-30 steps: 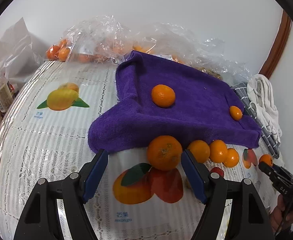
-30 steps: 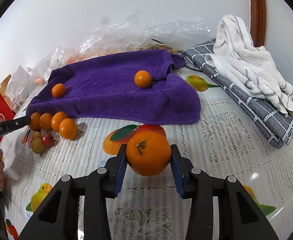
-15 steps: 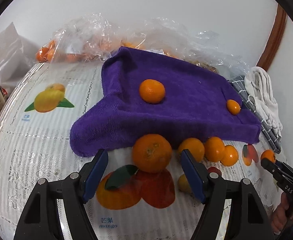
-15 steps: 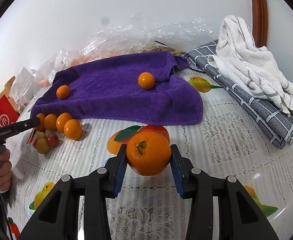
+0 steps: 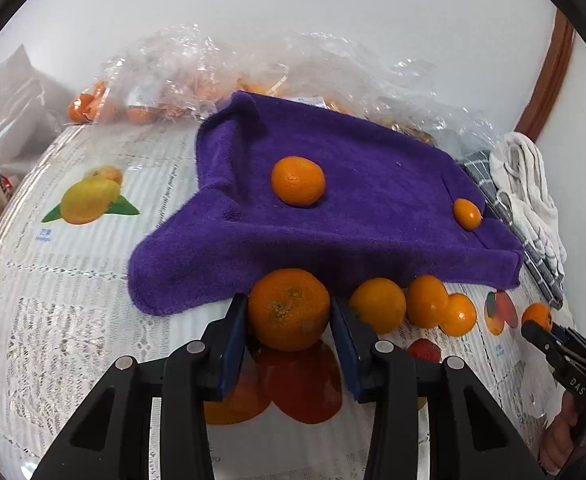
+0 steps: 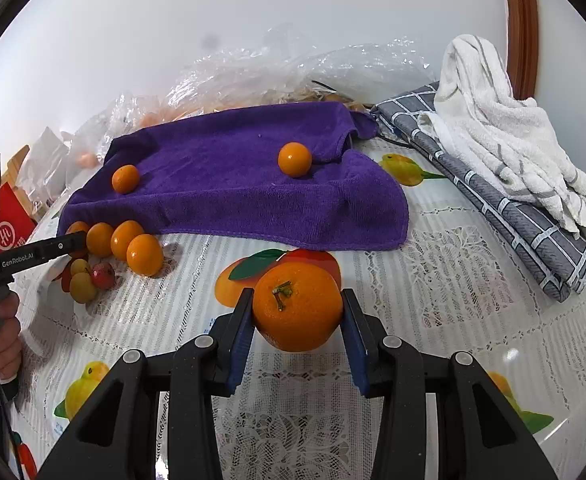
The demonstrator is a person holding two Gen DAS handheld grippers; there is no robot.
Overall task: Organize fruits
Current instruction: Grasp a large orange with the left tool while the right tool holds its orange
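My left gripper (image 5: 289, 316) is shut on a large orange (image 5: 289, 309) at the front edge of the purple towel (image 5: 357, 216). My right gripper (image 6: 297, 314) is shut on another large orange (image 6: 298, 311) and holds it just above the tablecloth. A mandarin (image 5: 298, 181) and a small kumquat (image 5: 468, 214) lie on the towel; both also show in the right wrist view, the mandarin (image 6: 125, 179) and the kumquat (image 6: 294, 159). Three small oranges (image 5: 413, 306) sit in a row right of my left gripper.
Clear plastic bags of fruit (image 5: 197, 80) lie behind the towel. A grey checked cloth (image 6: 513, 216) with a white towel (image 6: 505, 128) on it lies at the right. Small red and yellow fruits (image 6: 89, 278) sit by the row of oranges. A red box (image 6: 9, 228) stands at the far left.
My left gripper has moved forward and shut its fingers on the large orange by the towel's edge. My right gripper still holds its orange and has barely moved.
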